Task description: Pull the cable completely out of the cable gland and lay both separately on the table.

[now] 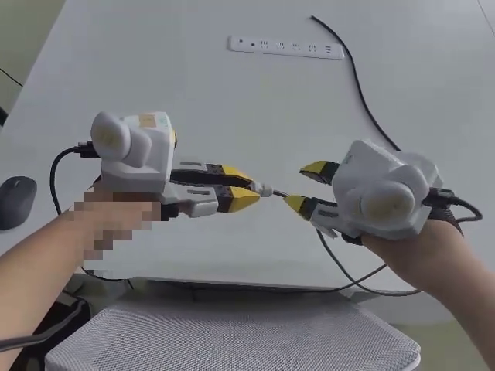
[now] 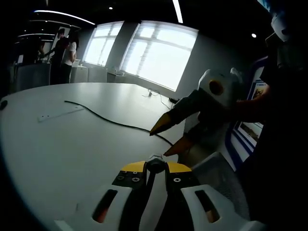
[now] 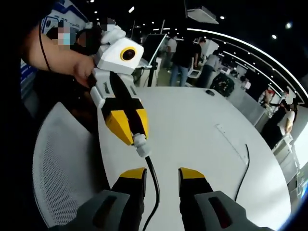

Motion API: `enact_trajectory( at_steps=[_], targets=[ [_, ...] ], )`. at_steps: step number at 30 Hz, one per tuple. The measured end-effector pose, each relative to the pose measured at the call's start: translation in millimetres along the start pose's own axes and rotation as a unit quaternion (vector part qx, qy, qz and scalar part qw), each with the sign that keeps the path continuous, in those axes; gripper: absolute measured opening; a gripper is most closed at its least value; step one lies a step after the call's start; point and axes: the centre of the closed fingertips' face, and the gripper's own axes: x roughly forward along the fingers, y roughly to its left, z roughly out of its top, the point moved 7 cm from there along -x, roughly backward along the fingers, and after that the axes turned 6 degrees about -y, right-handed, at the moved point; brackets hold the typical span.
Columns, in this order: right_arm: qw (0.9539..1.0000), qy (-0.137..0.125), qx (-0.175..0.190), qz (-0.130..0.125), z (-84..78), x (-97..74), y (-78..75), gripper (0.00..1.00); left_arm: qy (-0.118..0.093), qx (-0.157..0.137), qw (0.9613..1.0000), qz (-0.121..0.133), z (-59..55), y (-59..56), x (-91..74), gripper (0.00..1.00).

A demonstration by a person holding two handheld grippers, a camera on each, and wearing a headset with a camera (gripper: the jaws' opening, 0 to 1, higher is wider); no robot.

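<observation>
My left gripper (image 1: 246, 189) is shut on the small pale cable gland (image 1: 264, 189), which pokes out past its yellow tips above the table's front edge. A thin black cable (image 3: 155, 187) leaves the gland (image 3: 141, 144) and passes between the spread jaws of my right gripper (image 3: 162, 174), which is open and does not pinch it. In the head view the right gripper (image 1: 308, 187) faces the left one a few centimetres away. The left gripper view has the gland (image 2: 154, 161) between its own tips (image 2: 153, 168) and the right gripper (image 2: 166, 139) open beyond.
A white power strip (image 1: 286, 46) lies at the far side of the white table (image 1: 232, 100), with a black lead (image 1: 363, 100) running from it toward the right. A dark mouse (image 1: 15, 201) sits at the left edge. A mesh chair seat (image 1: 232, 340) is below the table edge.
</observation>
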Motion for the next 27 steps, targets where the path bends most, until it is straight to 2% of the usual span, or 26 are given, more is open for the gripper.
enact_trajectory(
  at_steps=[5, 9, 18, 24, 27],
  targets=[
    [0.9992, 0.012, -0.039, 0.005, -4.5, 7.4, 4.6, 0.19, -0.001, -0.001, 1.0, 0.001, 0.5, 0.2, 0.3, 0.15],
    [0.9984, 0.009, -0.054, 0.011, -5.3, 10.6, 8.0, 0.16, 0.0, -0.001, 1.0, 0.001, -0.1, -0.3, 1.2, 0.15],
    [0.9964, 0.004, -0.082, 0.02, -3.4, 15.3, 11.7, 0.09, -0.001, -0.003, 1.0, 0.002, -0.6, 0.1, 3.8, 0.15],
    [0.9946, 0.01, -0.102, 0.021, -3.9, 18.2, 11.3, 0.01, -0.002, -0.003, 1.0, 0.0, -0.8, -1.3, 6.2, 0.15],
    [0.9948, 0.01, -0.099, 0.02, -4.6, 18.1, 11.6, 0.0, -0.001, -0.002, 1.0, 0.0, -0.6, -1.7, 6.6, 0.15]
  ],
)
